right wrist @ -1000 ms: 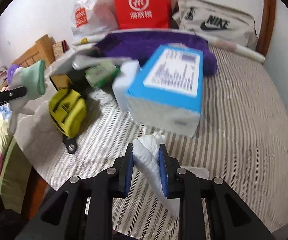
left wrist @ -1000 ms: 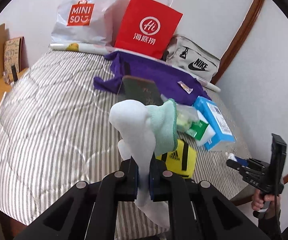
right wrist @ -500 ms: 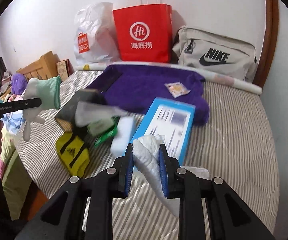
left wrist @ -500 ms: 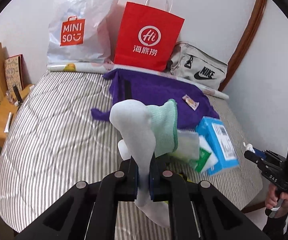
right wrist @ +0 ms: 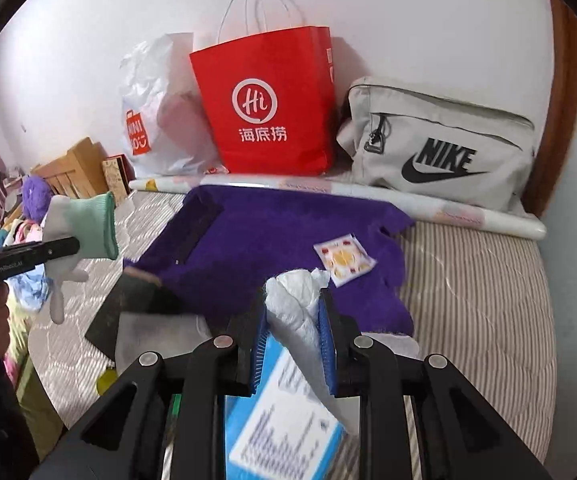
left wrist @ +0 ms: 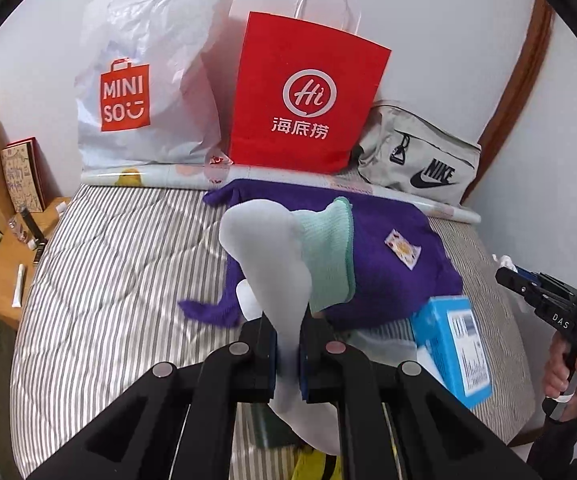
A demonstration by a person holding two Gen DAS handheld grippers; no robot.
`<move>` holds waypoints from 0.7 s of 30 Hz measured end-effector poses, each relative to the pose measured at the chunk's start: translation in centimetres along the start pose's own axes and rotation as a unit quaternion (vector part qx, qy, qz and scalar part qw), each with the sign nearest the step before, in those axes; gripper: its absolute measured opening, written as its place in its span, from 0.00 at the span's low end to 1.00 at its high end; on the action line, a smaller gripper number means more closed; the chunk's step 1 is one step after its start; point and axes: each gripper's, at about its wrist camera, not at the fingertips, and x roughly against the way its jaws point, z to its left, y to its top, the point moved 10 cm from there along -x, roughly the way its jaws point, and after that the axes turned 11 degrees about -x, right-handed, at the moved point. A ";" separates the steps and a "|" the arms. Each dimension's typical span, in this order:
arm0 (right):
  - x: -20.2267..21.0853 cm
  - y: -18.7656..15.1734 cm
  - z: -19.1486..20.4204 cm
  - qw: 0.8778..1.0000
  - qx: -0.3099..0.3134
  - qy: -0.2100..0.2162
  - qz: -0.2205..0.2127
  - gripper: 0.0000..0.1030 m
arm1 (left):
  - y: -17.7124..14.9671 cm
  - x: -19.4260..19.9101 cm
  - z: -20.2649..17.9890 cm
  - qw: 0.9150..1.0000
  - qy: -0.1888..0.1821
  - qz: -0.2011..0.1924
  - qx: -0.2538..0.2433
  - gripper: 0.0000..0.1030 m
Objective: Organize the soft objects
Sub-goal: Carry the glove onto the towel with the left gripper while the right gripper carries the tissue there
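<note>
left gripper (left wrist: 287,354) clamped on glove (left wrist: 288,264), right gripper (right wrist: 293,346) pinching tissue (right wrist: 294,300); thin holds, could slip mid-carry.

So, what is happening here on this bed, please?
A person holds tongs in each hand above a striped bed. The left tongs are shut on a white glove with a green cuff. The right tongs are shut on a crumpled white cloth. Both items are lifted off the bed. A purple towel, a blue box and bags lie on the bed.
</note>
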 end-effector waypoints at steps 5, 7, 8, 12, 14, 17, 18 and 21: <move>-3.0 1.9 -0.6 1.000 -0.002 0.003 0.015 0.23 | 2.4 -3.0 0.2 1.000 -0.001 0.012 0.002 0.08; -4.4 1.9 -0.8 1.000 0.008 0.000 0.029 0.23 | 3.1 -4.3 0.3 1.000 0.003 0.017 -0.006 0.08; -5.1 1.8 -1.0 0.999 0.012 -0.002 0.039 0.23 | 3.4 -4.9 0.4 1.000 0.001 0.019 -0.004 0.08; -8.0 1.3 -1.8 0.997 0.013 -0.006 0.077 0.23 | 4.6 -7.3 0.5 1.000 -0.001 0.029 -0.005 0.08; -9.3 0.9 -2.3 0.995 0.018 -0.014 0.093 0.23 | 4.9 -8.4 0.5 0.999 -0.003 0.035 -0.006 0.08; -11.0 -0.2 -2.9 0.993 0.026 -0.019 0.116 0.23 | 5.1 -9.9 0.4 0.999 -0.007 0.047 -0.009 0.08; -11.5 -0.5 -3.2 0.991 0.026 -0.024 0.127 0.23 | 5.1 -10.5 0.4 0.999 -0.008 0.052 -0.011 0.08; -13.1 -1.6 -3.6 0.987 0.027 -0.024 0.155 0.23 | 5.1 -12.3 0.3 0.998 -0.007 0.063 -0.021 0.08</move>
